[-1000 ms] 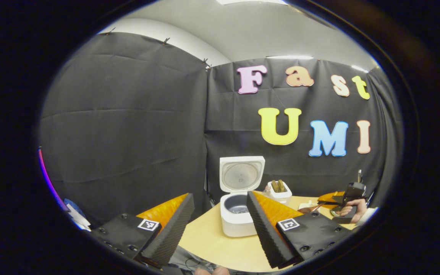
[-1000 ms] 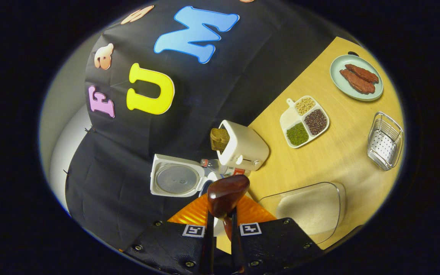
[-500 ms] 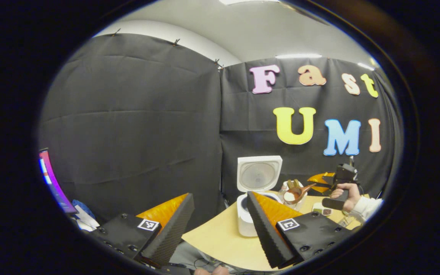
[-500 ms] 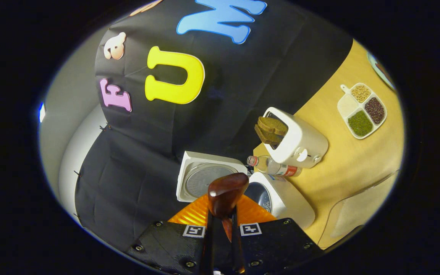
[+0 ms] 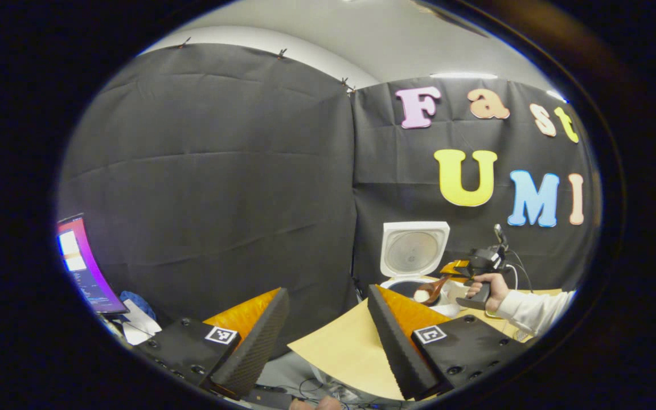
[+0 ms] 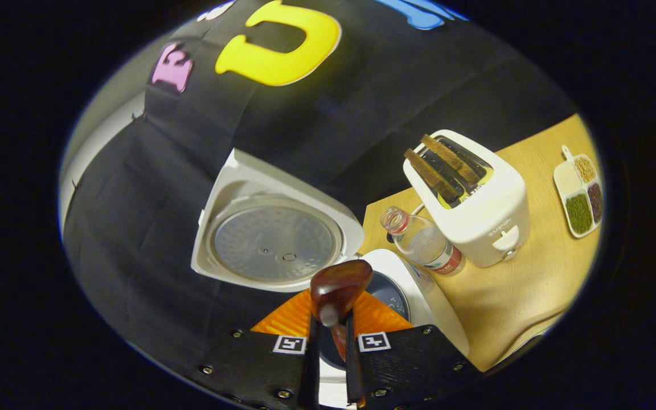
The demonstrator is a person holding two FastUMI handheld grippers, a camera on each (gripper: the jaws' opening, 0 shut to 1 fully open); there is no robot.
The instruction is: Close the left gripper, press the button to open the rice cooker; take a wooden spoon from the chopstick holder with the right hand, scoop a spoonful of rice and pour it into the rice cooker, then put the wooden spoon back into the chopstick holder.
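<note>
Rice cooker [image 6: 419, 296] white, lid liner silver; wooden spoon [image 6: 336, 287] dark reddish-brown; toaster [image 6: 476, 199] white; table [image 6: 510, 296] light wood.

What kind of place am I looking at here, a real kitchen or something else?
Most likely a mock kitchen set up in a recording booth, not a real one. A rice cooker with its lid up, a toaster and a water bottle stand on a wooden table, with black cloth as walls.

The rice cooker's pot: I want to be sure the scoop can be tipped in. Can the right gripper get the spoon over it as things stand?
Probably yes. The lid stands fully open, the pot lies bare just beyond the wooden spoon held in the right gripper, and nothing sits between them.
</note>
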